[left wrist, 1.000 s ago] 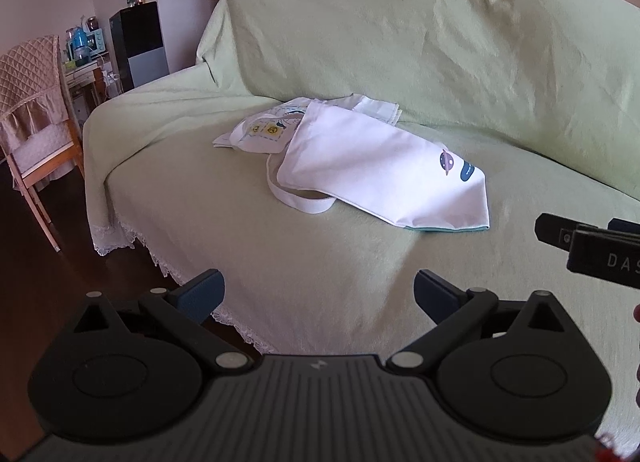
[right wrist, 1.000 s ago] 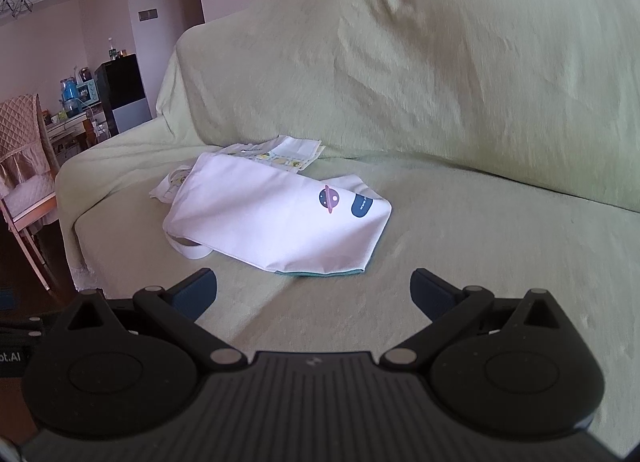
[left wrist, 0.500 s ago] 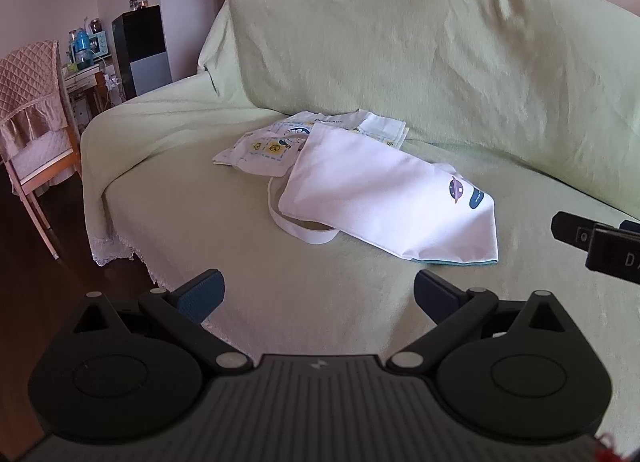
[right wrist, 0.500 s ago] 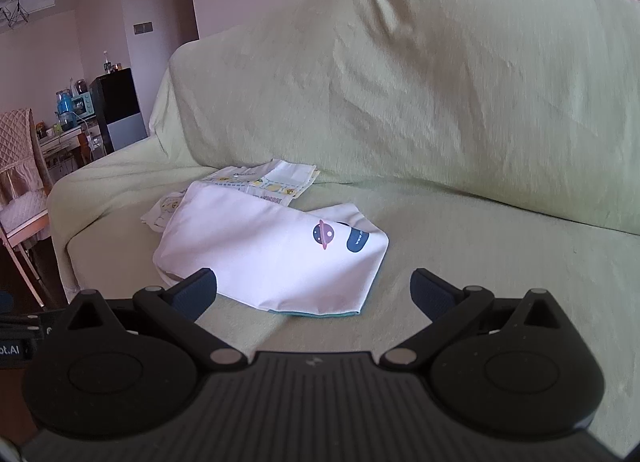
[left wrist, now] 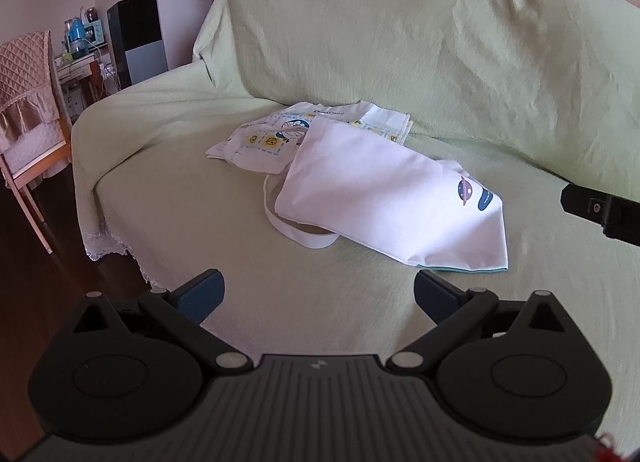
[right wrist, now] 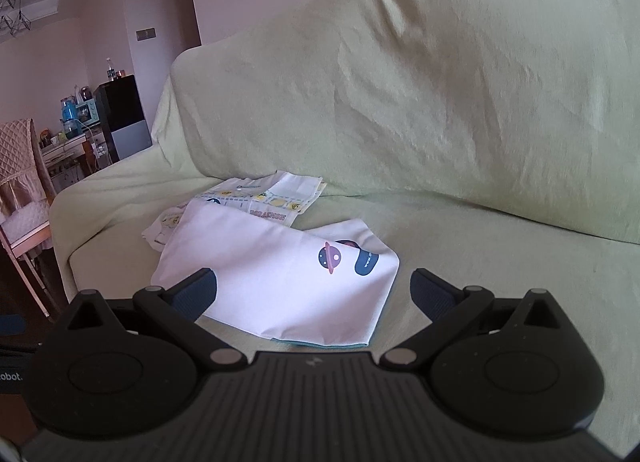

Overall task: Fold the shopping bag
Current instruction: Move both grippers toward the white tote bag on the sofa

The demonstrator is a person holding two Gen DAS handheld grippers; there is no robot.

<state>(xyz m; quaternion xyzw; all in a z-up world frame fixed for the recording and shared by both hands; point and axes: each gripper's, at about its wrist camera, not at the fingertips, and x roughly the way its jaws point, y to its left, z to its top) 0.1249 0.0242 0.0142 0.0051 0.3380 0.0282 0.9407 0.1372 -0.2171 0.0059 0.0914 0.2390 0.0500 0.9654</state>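
Observation:
A white shopping bag [left wrist: 384,189] with a planet print lies flat on the green-covered sofa [left wrist: 248,274], its strap [left wrist: 292,232] looped at the near left. It also shows in the right wrist view [right wrist: 280,282]. A second bag with yellow cartoon prints [left wrist: 280,137] lies partly under it at the back, also in the right wrist view [right wrist: 264,197]. My left gripper [left wrist: 318,294] is open and empty, hovering short of the bag. My right gripper [right wrist: 314,290] is open and empty, just above the bag's near edge; its tip shows in the left wrist view [left wrist: 600,209].
The sofa backrest [right wrist: 440,101] rises behind the bags. A wooden chair with a quilted pink cover [left wrist: 24,101] stands at the left on dark floor. A black cabinet [left wrist: 138,41] and a cluttered side table [left wrist: 80,57] stand further back.
Both grippers have moved forward toward the bags, which look larger and lower in both views. The right gripper now sits over the white bag's near edge. Both stayed open.

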